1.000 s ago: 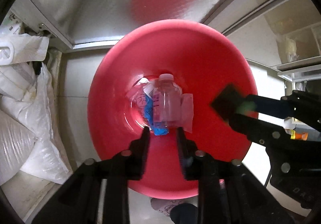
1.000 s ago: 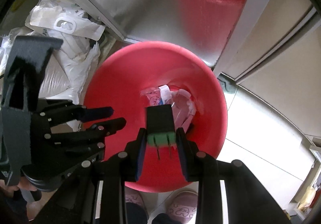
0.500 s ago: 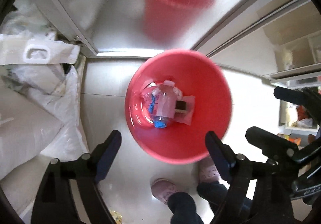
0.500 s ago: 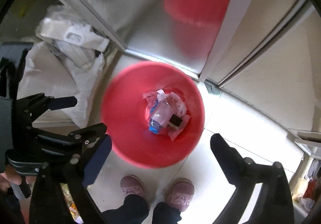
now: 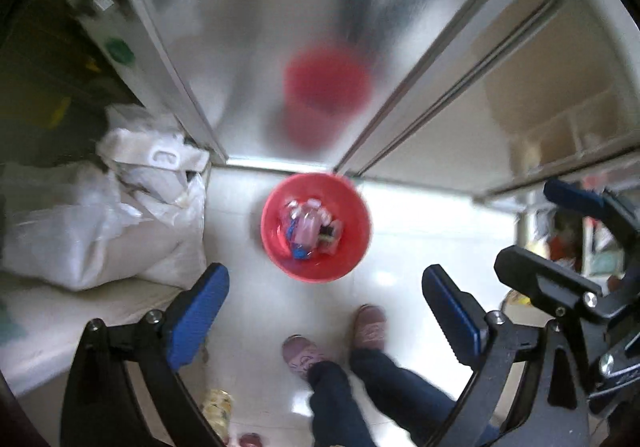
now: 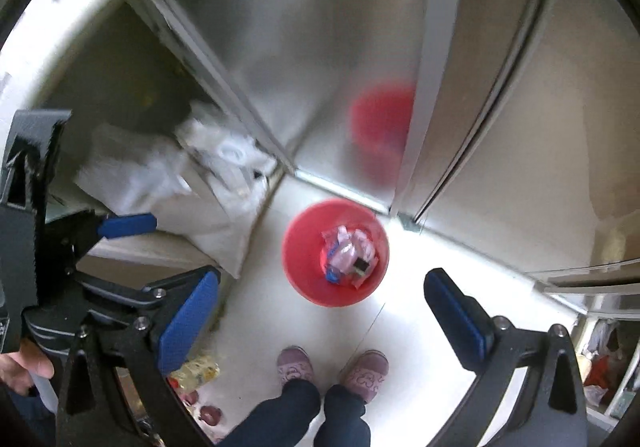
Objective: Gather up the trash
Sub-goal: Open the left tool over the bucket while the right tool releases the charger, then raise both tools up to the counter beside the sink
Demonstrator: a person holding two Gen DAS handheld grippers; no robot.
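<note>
A red bin (image 5: 352, 251) stands on the white floor far below, against a steel door; it also shows in the right wrist view (image 6: 304, 271). Inside lie a clear plastic bottle (image 5: 306, 225), wrappers and a small black and green block (image 5: 326, 233), which the right wrist view (image 6: 360, 267) shows too. My left gripper (image 5: 324, 307) is open and empty, high above the bin. My right gripper (image 6: 320, 311) is open and empty too, at about the same height; it shows at the right edge of the left wrist view.
White sacks and bags (image 5: 100, 215) are piled left of the bin. The steel door (image 5: 280, 27) mirrors the bin. The person's feet (image 6: 332, 367) stand just in front of the bin. Packets (image 6: 196, 371) lie on the floor at the lower left.
Both grippers were shut low over the bin, the right one holding the black and green block. Both opened, the block dropped into the bin, and both have risen well above it.
</note>
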